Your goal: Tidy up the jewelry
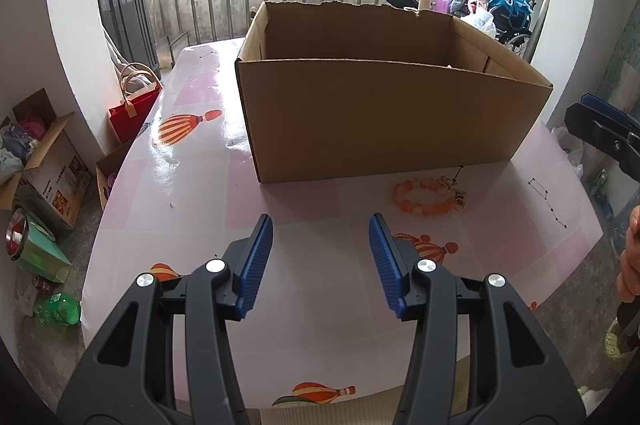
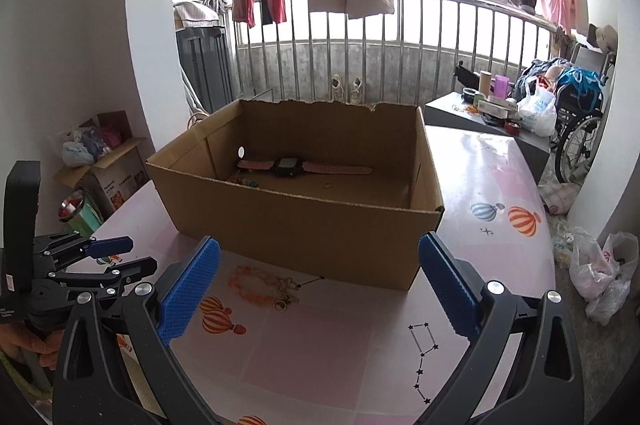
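An orange bead bracelet (image 1: 424,199) with a gold clasp lies on the pink tablecloth just in front of the open cardboard box (image 1: 384,117). In the right wrist view the bracelet (image 2: 256,285) lies left of centre and the box (image 2: 304,233) holds a pink-strapped watch (image 2: 292,167), a small ring (image 2: 327,185) and some beads (image 2: 244,181). My left gripper (image 1: 320,229) is open and empty, hovering over the table short of the bracelet and to its left. My right gripper (image 2: 320,253) is wide open and empty, just short of the bracelet, which lies near its left finger.
The box fills the far half of the table (image 1: 200,185). Open boxes and bags (image 1: 44,161) sit on the floor at the left. A side table with clutter (image 2: 492,105) and a wheelchair (image 2: 580,129) stand at the far right. Plastic bags (image 2: 600,265) lie on the floor right.
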`<state>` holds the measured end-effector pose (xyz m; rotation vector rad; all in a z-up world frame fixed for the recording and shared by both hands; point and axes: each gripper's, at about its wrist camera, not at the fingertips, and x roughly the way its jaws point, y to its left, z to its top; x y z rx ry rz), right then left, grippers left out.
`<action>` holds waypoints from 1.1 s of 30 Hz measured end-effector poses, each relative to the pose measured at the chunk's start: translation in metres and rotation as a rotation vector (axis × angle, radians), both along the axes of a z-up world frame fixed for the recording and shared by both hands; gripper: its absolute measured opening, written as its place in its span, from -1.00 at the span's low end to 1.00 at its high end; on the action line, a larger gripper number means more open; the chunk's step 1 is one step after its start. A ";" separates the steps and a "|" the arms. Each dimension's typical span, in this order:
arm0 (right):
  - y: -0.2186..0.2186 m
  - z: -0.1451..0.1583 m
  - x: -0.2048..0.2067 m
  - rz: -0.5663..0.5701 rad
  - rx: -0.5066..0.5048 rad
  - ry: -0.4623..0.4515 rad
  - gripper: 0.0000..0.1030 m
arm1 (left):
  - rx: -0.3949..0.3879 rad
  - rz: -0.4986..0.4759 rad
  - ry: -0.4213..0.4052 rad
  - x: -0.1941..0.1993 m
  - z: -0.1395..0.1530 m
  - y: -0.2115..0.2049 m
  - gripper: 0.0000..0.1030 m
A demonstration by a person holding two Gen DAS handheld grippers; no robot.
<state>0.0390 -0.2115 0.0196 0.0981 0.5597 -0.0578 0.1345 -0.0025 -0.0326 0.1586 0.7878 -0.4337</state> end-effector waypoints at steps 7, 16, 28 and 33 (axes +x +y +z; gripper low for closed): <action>0.003 -0.011 0.003 -0.002 -0.008 0.024 0.88 | 0.028 0.003 -0.021 -0.002 -0.006 -0.004 0.04; 0.001 -0.024 -0.006 -0.038 0.009 0.057 0.88 | 0.013 -0.017 -0.022 -0.006 -0.012 -0.007 0.30; -0.011 -0.048 0.002 -0.040 0.070 0.097 0.58 | 0.007 -0.151 -0.043 -0.008 -0.023 -0.036 0.27; -0.009 -0.059 0.008 0.012 0.119 0.119 0.31 | -0.004 -0.183 -0.019 -0.004 -0.027 -0.046 -0.06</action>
